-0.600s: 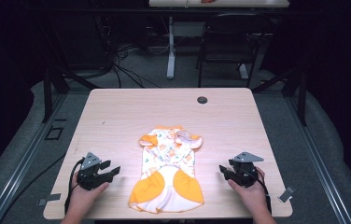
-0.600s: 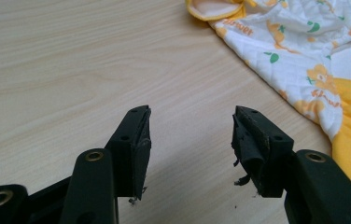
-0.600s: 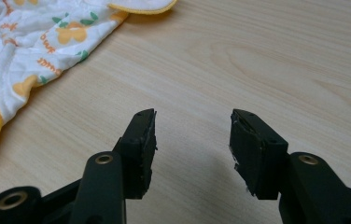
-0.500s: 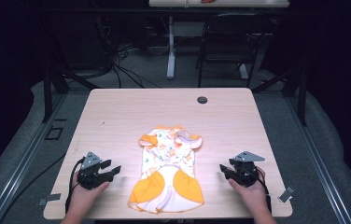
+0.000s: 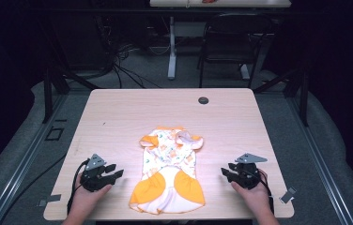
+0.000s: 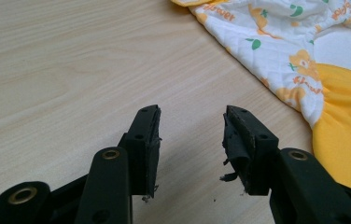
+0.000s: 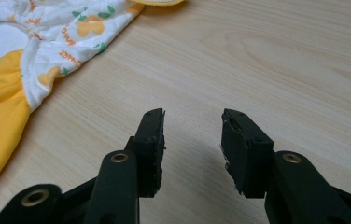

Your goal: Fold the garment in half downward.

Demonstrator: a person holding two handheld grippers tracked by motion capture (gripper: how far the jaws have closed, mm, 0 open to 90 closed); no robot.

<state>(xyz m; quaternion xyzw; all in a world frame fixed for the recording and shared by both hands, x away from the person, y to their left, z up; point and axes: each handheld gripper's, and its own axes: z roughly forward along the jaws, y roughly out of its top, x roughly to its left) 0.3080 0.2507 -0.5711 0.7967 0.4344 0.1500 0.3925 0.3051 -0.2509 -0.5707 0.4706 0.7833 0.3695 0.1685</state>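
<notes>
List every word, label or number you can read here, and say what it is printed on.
Small orange words are printed on the white fabric of the baby garment, repeated beside the bear figures; they are upside down or slanted and too blurred to read for sure.
No readable text on the table or the small dark disc.

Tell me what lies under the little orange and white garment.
The garment lies flat on the bare wooden table. Whatever is beneath the cloth is covered; no bulge suggests anything there.

Garment (image 6: pixel 304 56) cropped at frame edge
</notes>
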